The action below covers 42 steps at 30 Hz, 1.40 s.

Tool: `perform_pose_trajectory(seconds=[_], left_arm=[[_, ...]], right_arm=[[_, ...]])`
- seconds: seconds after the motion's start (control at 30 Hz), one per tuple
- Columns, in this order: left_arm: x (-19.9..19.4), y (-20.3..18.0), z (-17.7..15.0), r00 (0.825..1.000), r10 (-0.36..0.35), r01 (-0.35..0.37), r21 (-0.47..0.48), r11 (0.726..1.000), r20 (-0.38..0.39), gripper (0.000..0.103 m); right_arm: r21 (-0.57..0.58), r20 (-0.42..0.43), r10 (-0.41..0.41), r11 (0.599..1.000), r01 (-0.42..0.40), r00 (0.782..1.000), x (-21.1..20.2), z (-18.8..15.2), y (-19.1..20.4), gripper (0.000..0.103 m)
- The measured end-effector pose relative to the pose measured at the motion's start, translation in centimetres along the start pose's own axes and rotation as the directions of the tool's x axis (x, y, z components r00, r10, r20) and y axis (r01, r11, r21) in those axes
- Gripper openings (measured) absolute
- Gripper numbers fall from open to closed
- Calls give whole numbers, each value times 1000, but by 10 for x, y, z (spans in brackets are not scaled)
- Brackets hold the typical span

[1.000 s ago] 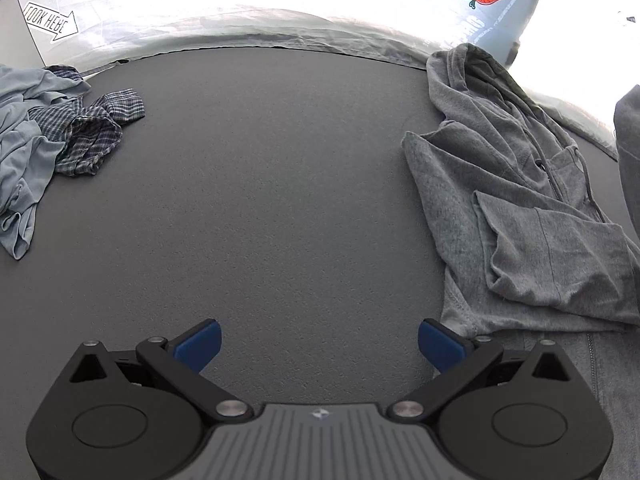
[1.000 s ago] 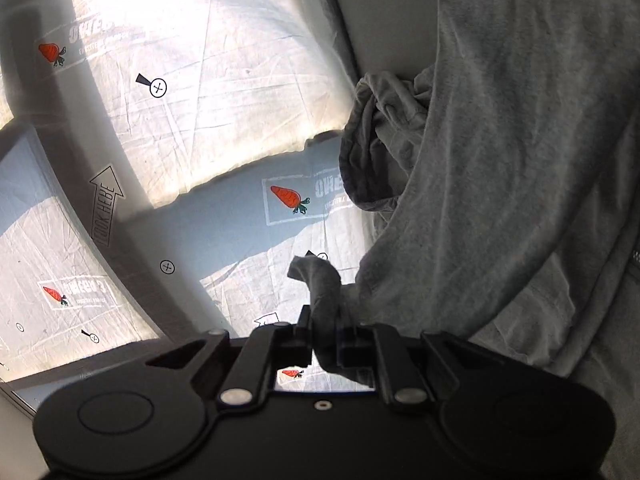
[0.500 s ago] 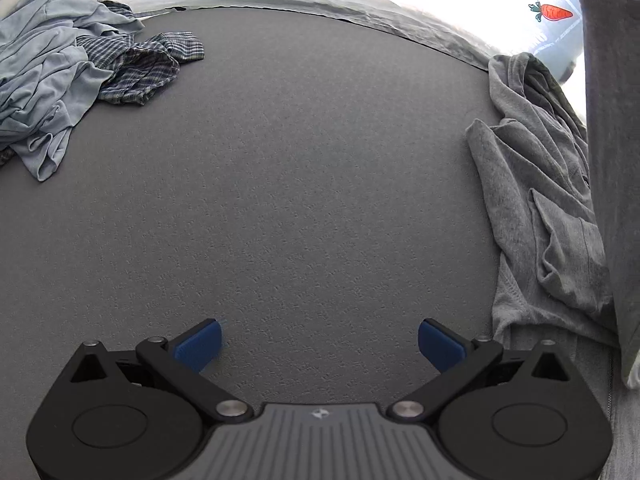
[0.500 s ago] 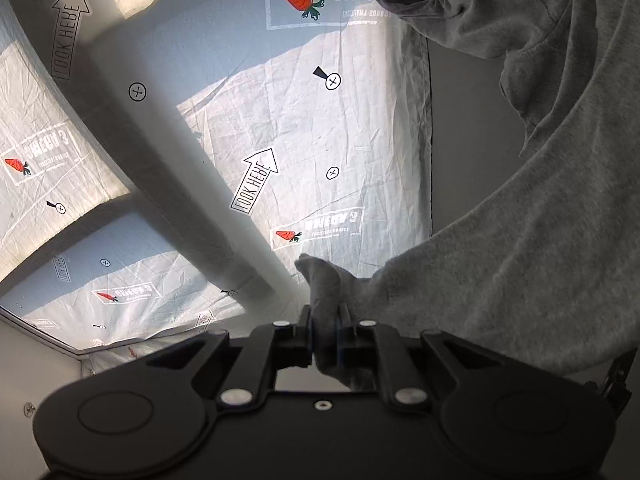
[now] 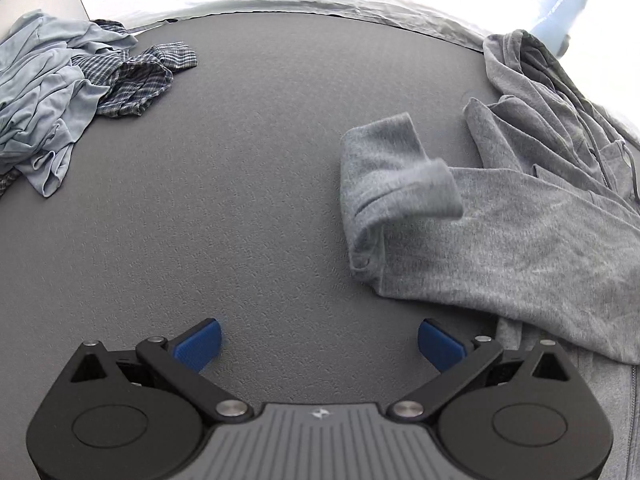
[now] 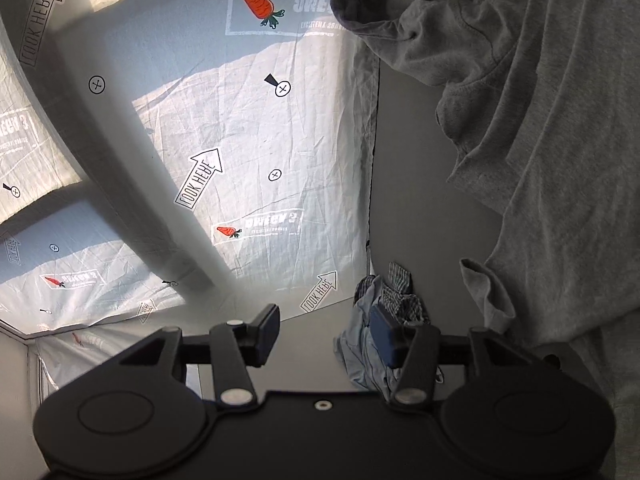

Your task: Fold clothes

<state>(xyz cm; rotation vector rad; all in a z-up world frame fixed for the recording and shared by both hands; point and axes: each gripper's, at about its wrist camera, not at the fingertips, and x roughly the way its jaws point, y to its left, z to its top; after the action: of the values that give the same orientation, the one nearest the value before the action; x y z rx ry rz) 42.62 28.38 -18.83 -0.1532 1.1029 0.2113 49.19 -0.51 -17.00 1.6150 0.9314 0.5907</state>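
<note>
A grey zip hoodie lies on the dark grey mat at the right of the left wrist view, one sleeve flung leftward with its cuff curled over. My left gripper hovers low over bare mat, open and empty, left of the hoodie's hem. In the right wrist view the same hoodie fills the right side, its sleeve cuff just right of my right gripper, which is open with nothing between its blue pads.
A heap of light blue clothing and a plaid garment lies at the mat's far left, also seen past the right gripper as a crumpled pile. A printed white sheet with carrots and arrows borders the mat.
My right gripper opened and let go of the hoodie sleeve it was clamped on. The sleeve dropped onto the mat, stretched toward the left. The left gripper stayed open.
</note>
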Motion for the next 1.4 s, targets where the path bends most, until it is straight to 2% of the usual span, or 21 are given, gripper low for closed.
perform_pose_trajectory(seconds=[0.1,0.2,0.27,0.4,0.5,0.53,0.57,0.63,0.7,0.8,0.87,0.93,1.0,1.1,1.13,1.17,1.2,1.23,1.27,1.3,1.4], left_arm=[[-1,1,1,1000,-8,8,-5,1000,-4,103],[-5,6,5,998,-63,64,-44,997,8,103],[-9,7,10,995,-94,96,-58,994,32,103],[-14,5,26,994,-83,84,-16,996,75,103],[-8,7,42,997,-34,33,7,999,75,103],[-5,10,47,997,-16,15,9,1000,73,103],[-1,13,51,997,-2,1,10,1000,72,103],[6,19,58,998,21,-21,9,1000,63,103],[14,25,64,998,39,-39,6,999,54,103],[20,31,67,998,46,-46,-4,999,47,103],[24,37,68,999,26,-25,-24,999,37,103],[28,41,66,1000,0,2,-59,998,31,103],[28,42,63,998,-6,11,-95,995,55,102],[24,36,61,996,-13,21,-90,996,87,95],[22,33,61,995,-7,15,-85,996,100,85],[20,32,61,994,5,5,-88,996,112,70],[18,32,61,992,13,0,-100,995,123,61],[16,33,61,991,21,-6,-111,994,134,41],[15,34,62,990,17,1,-128,992,139,13],[13,37,64,990,-2,23,-152,988,141,8],[-2,39,72,981,-12,45,-168,985,192,8]], right_arm=[[-11,111,-15,1000,17,994,-40,18,-6,52],[-23,259,-40,999,48,965,-86,34,-13,51],[-43,356,-73,995,94,932,-117,42,-16,49],[-72,530,-160,970,232,833,-173,57,-18,48],[-73,613,-264,920,386,745,-198,71,-17,48],[-76,624,-289,902,424,726,-202,76,-17,48],[-79,633,-312,884,460,709,-204,81,-16,47],[-92,630,-356,848,521,690,-201,91,-15,46],[-118,623,-411,792,599,666,-192,102,-12,46],[-161,624,-479,694,702,617,-176,114,-9,46],[-181,615,-493,672,718,616,-168,119,-9,46],[-187,599,-497,676,713,628,-163,125,-11,46],[-205,593,-504,660,723,628,-158,128,-11,45],[-245,579,-522,621,745,626,-148,130,-9,38],[-255,571,-529,612,749,628,-145,130,-9,37],[-264,568,-532,605,751,628,-143,130,-9,32],[-278,579,-520,599,751,628,-142,129,-8,26],[-291,588,-508,592,751,629,-140,128,-7,11],[-305,600,-496,583,753,628,-139,126,-5,6],[-322,615,-484,567,758,623,-136,124,0,6],[-369,658,-443,516,773,610,-129,117,17,5]])
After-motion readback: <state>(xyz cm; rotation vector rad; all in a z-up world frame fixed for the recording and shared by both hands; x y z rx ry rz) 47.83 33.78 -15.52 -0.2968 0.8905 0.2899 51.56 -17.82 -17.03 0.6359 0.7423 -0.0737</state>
